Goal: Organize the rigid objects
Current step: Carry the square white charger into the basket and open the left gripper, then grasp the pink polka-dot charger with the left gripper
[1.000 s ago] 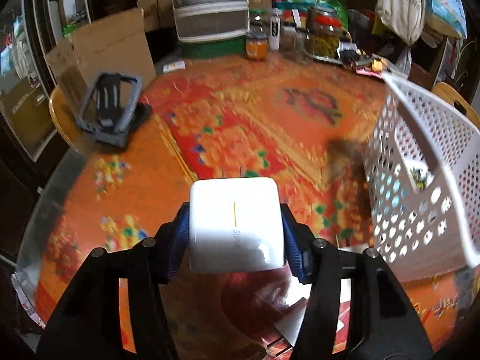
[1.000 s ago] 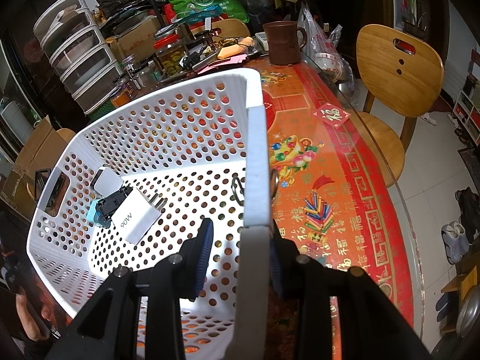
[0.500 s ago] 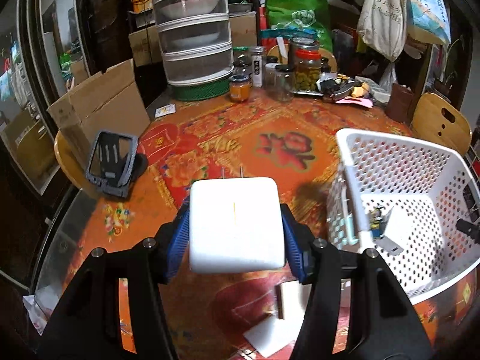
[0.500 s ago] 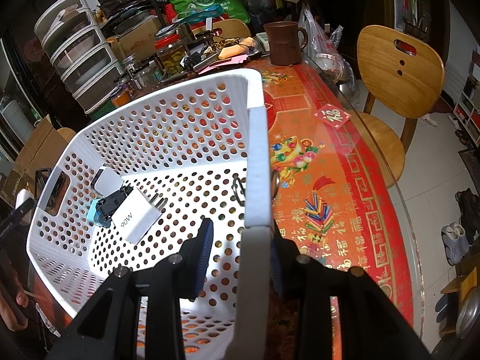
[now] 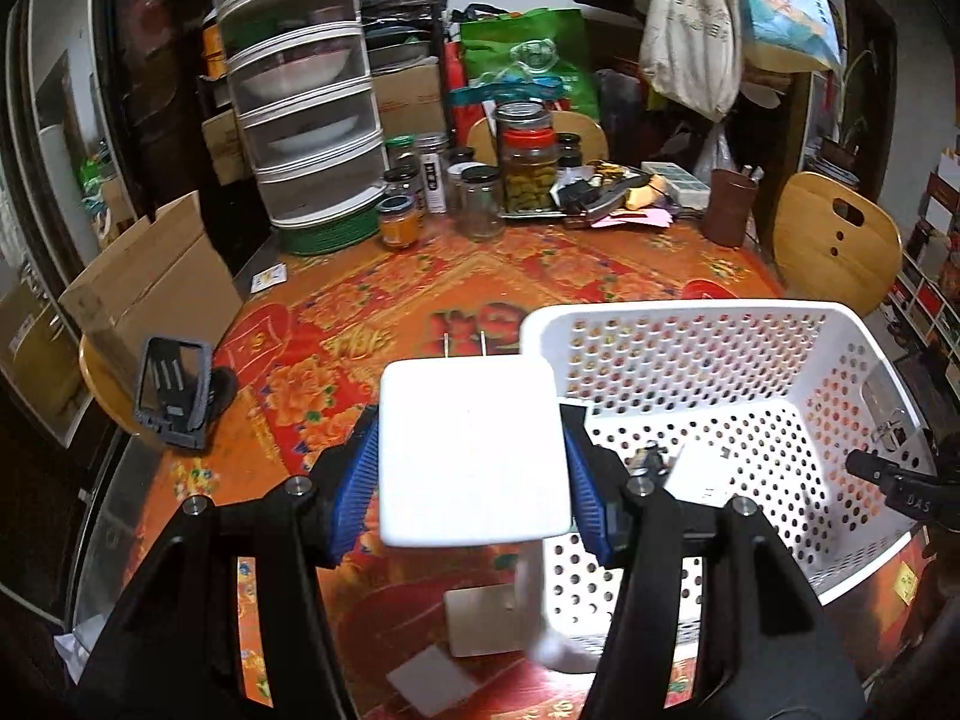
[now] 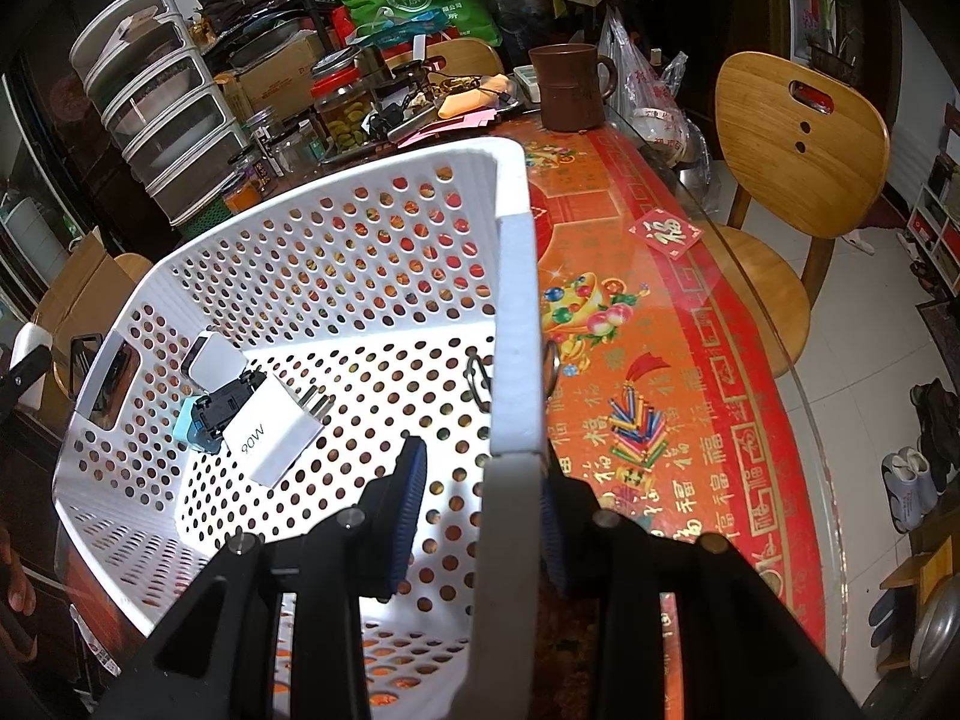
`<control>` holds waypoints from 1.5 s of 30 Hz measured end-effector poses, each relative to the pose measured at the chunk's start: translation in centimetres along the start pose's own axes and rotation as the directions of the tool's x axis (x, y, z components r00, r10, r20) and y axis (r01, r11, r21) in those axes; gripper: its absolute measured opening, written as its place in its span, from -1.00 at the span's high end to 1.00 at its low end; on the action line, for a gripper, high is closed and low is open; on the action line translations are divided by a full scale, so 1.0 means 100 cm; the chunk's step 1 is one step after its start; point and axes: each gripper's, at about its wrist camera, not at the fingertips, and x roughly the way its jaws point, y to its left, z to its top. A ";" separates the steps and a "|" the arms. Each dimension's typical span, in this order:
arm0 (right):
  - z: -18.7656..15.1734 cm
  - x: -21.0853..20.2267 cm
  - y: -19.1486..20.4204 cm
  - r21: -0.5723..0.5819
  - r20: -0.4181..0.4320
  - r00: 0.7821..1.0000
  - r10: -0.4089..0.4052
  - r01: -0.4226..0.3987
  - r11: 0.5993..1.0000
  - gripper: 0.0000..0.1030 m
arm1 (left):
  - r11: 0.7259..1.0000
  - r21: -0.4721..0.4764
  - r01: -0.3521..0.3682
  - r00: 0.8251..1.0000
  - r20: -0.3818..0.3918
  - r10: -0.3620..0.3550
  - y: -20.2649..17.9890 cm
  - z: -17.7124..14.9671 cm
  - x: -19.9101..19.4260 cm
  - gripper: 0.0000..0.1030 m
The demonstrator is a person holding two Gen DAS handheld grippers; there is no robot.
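Left gripper (image 5: 471,483) clamps a white charger (image 5: 472,450), right gripper (image 6: 480,516) pinches the basket (image 6: 360,276) rim; inside, a plug (image 6: 277,433) reads "90W", perhaps.

Legible markings, right wrist view: "90W" on the white charger (image 6: 281,437) lying in the basket (image 6: 360,252). The character "福" in gold on a red square sticker (image 6: 665,234) on the tablecloth (image 6: 690,360). A row of repeated "福" characters along the cloth's red border (image 6: 672,489). White print on the green bag (image 6: 420,0) at the back, too small to read.

Left wrist view: "DAS" in pale letters, possibly part of a longer word, on the black part (image 5: 900,489) at the right edge. Large gold characters on the cloth's centre (image 5: 360,339), blurred, not readable
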 end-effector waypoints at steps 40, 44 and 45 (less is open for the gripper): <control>-0.003 0.001 0.001 -0.005 -0.004 1.000 0.000 0.000 1.000 0.32 | 0.980 0.155 0.122 0.990 0.057 -0.132 -0.080 -0.023 -0.025 -0.99; -0.002 0.000 0.000 -0.006 -0.005 1.000 -0.001 0.001 1.000 0.32 | 0.992 0.068 0.104 0.990 0.084 -0.110 -0.002 -0.053 -0.060 -0.99; -0.002 0.000 0.000 -0.006 -0.005 1.000 -0.002 0.002 1.000 0.32 | 0.995 0.048 0.086 0.993 0.073 -0.089 0.018 -0.064 -0.063 -0.99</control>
